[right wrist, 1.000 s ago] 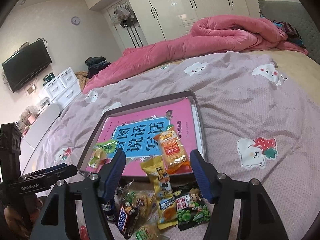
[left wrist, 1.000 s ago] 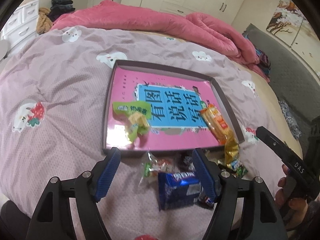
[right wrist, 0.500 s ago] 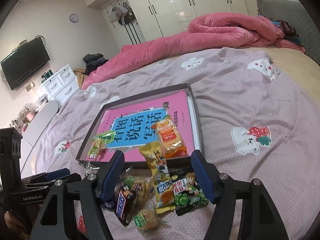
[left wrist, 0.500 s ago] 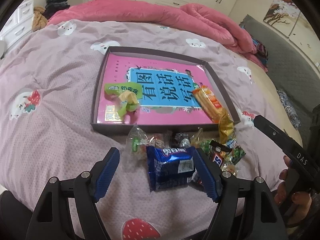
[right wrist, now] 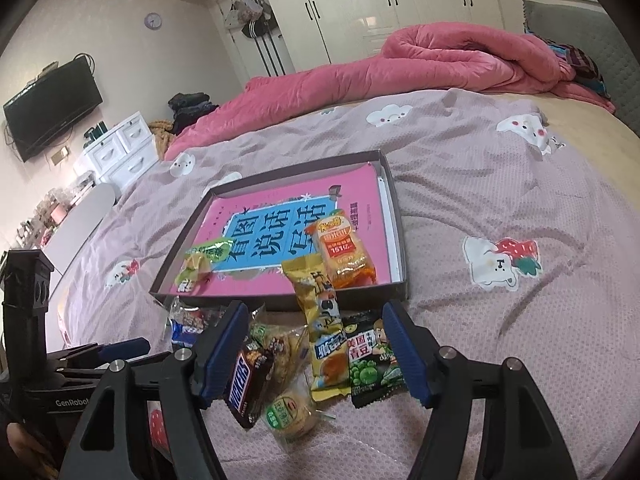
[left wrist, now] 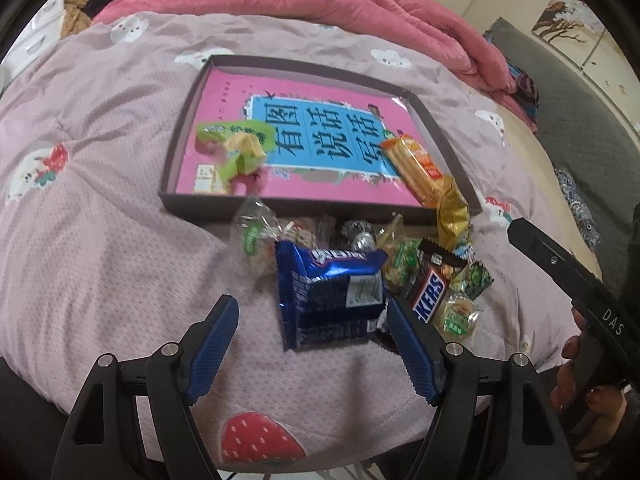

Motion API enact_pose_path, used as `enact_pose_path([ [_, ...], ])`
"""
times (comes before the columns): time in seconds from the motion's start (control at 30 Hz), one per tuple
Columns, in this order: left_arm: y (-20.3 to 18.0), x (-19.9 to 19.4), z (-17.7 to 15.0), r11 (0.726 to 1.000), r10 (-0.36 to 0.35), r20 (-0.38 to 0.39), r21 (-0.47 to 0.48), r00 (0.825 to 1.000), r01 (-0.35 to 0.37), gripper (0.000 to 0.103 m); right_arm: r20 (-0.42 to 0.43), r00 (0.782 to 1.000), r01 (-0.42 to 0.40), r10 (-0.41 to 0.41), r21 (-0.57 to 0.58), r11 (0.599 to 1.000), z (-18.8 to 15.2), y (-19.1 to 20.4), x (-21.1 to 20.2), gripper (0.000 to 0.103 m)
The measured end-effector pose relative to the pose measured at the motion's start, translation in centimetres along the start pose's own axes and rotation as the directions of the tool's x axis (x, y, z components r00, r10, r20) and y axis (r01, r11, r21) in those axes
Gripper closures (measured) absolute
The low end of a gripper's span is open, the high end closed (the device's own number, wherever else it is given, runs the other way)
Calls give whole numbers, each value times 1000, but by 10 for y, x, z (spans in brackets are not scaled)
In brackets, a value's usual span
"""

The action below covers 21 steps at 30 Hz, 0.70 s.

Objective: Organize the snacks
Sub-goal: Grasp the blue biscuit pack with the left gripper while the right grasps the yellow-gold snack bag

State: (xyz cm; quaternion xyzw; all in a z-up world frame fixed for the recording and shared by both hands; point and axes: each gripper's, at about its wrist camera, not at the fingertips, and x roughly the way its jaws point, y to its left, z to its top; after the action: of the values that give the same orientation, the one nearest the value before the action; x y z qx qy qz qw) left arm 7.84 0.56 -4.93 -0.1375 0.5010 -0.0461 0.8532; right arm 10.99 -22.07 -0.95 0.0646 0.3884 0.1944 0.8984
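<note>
A dark shallow box [left wrist: 208, 210] [right wrist: 394, 216] lined with a pink book lies on the bed. Inside it are a green snack bag [left wrist: 232, 148] [right wrist: 204, 256] and an orange packet [left wrist: 416, 164] [right wrist: 344, 248]. Loose snacks are piled in front of it. My left gripper [left wrist: 311, 312] is open, hovering over a blue Oreo pack [left wrist: 332, 292] that lies between its jaws, ungripped. My right gripper [right wrist: 315, 312] is open above a Snickers bar [right wrist: 246, 380] [left wrist: 430, 292], a yellow packet [right wrist: 324, 320] leaning on the box edge, and a green pea packet [right wrist: 372, 360].
A rolled pink duvet [right wrist: 440, 60] lies across the far side of the bed. White drawers [right wrist: 120, 152] and a wall TV [right wrist: 52, 108] stand at the left. The bed's near edge is just below both grippers. A hand [left wrist: 576, 384] holds the right gripper's handle.
The left gripper has drawn back from the box and sunk toward the near snacks, so the Oreo pack now lies fully between its jaws. The right gripper has hardly moved.
</note>
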Motion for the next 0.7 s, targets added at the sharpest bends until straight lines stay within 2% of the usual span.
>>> enact_pose_path([
  [0.37, -5, 11, -1, 1000, 11, -20, 6, 1000, -10, 25, -26, 1000, -5, 4, -24, 1000, -2, 0, 4, 34],
  [0.7, -9, 28, -1, 999, 33, -45, -7, 998, -33, 25, -146, 989, -32, 31, -1, 999, 1, -9, 44, 36],
])
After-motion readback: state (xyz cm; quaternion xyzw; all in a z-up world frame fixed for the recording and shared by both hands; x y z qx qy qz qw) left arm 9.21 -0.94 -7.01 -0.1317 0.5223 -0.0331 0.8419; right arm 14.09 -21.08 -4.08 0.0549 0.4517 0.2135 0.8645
